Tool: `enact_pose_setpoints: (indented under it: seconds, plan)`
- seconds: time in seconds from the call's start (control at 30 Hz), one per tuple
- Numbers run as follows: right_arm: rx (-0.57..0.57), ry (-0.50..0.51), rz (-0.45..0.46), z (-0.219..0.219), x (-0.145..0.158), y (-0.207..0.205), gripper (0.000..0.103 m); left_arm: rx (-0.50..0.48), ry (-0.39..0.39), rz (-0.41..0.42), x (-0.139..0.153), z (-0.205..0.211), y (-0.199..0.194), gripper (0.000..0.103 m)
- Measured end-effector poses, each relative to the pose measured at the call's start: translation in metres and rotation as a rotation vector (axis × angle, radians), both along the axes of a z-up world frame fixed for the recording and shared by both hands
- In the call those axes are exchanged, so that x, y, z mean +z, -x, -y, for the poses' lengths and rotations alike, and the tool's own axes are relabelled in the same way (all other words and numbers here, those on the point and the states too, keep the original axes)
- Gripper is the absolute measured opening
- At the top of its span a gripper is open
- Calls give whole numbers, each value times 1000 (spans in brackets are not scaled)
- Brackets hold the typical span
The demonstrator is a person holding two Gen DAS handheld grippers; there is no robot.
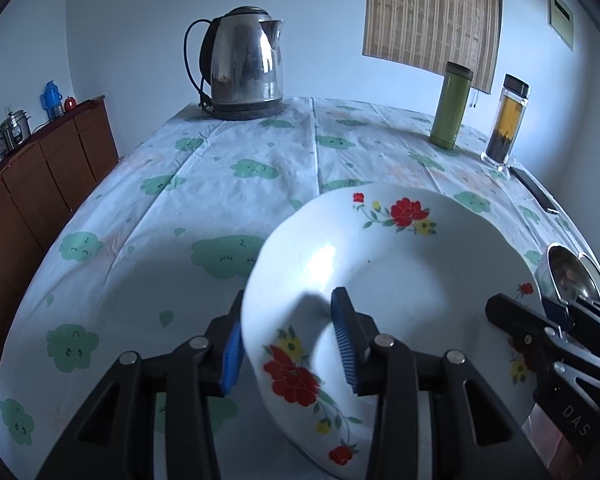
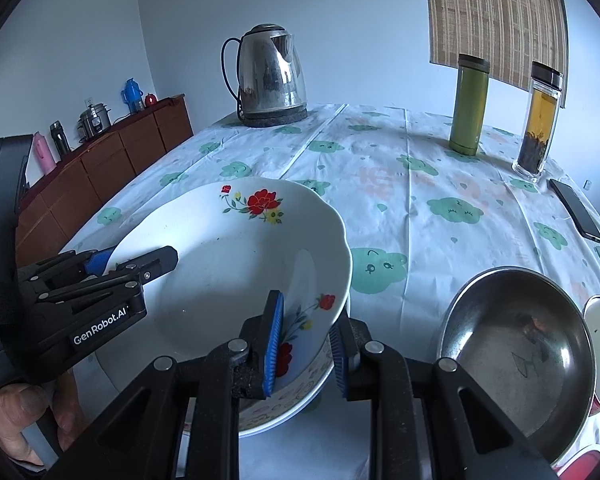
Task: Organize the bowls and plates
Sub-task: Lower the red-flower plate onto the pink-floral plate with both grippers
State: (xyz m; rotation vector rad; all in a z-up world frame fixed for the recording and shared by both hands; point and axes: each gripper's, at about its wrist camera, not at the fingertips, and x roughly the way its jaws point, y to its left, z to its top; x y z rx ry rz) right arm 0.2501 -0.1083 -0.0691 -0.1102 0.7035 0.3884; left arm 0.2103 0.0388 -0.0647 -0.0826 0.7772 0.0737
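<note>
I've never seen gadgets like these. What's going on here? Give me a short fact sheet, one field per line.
Held item: flowered white plate
Left gripper: fingers straddle the plate's left rim
Right gripper: fingers straddle the plate's right rim
Under the plate: a patterned dish, partly hidden
To the right: steel bowl
Far end of table: kettle, green flask, tea bottle, phone
Surface: cloud-print tablecloth

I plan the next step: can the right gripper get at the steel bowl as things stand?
Probably not at once. The right gripper has its fingers on either side of the flowered plate rim, so it is occupied. The steel bowl sits open beside it, nothing covering it.
</note>
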Motion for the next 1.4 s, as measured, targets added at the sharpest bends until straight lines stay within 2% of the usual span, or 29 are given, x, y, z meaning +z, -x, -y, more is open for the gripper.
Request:
enact_pose_setpoints:
  seconds: [0.4, 0.93, 1.4]
  plan:
    - [12, 51, -7, -7, -6, 1, 26, 4, -24, -26, -9, -1, -3, 40]
    - [9, 56, 0, -7, -4, 2, 27, -2, -68, -9, -8, 3, -1, 40]
    - [6, 81, 22, -11, -4, 4, 30, -4, -61, 3, -7, 0, -1, 40]
